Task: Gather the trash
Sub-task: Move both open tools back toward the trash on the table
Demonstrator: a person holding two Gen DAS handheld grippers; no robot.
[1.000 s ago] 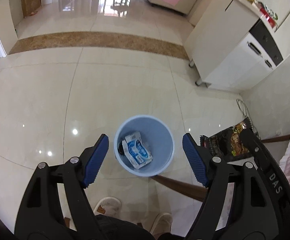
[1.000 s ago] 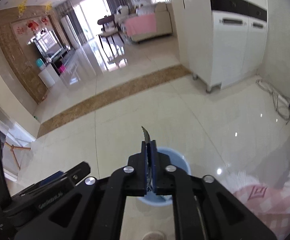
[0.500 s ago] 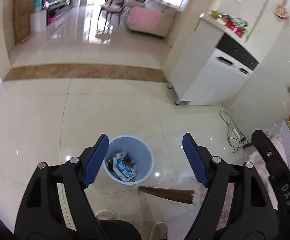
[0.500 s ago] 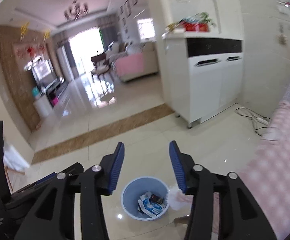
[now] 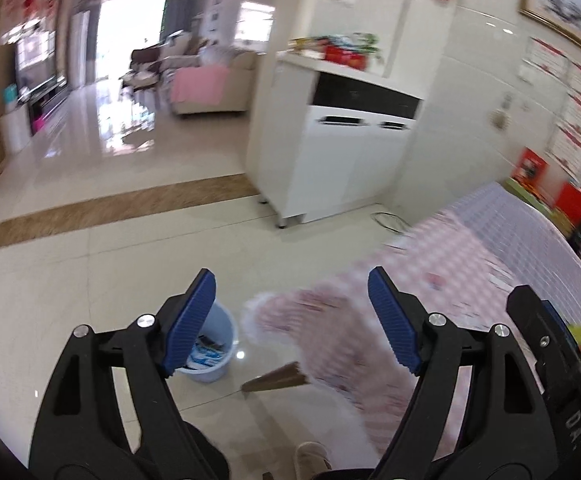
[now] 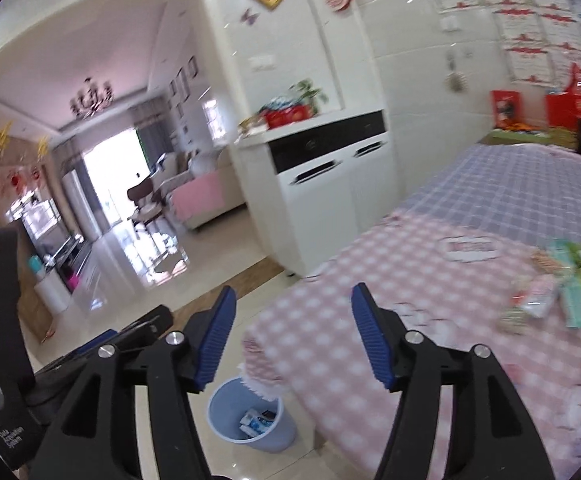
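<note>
A light blue waste bin [image 6: 250, 420] stands on the floor by the table's corner, with a blue-and-white packet and other trash inside; it also shows in the left wrist view [image 5: 214, 354], partly behind my left finger. My left gripper [image 5: 292, 320] is open and empty, high above the floor. My right gripper [image 6: 292, 340] is open and empty, over the table's near edge. Several wrappers and packets [image 6: 550, 296] lie on the pink checked tablecloth [image 6: 370, 300] at the right.
A white cabinet [image 6: 330, 200] stands beyond the table with items on top. Red boxes [image 6: 570, 112] sit at the table's far end. A brown table leg [image 5: 278, 378] shows under the cloth. The tiled floor [image 5: 110, 260] stretches left toward a living room.
My right gripper has opened; the dark wrapper it held is gone from it. Both grippers have risen and tilted up from the bin toward the table.
</note>
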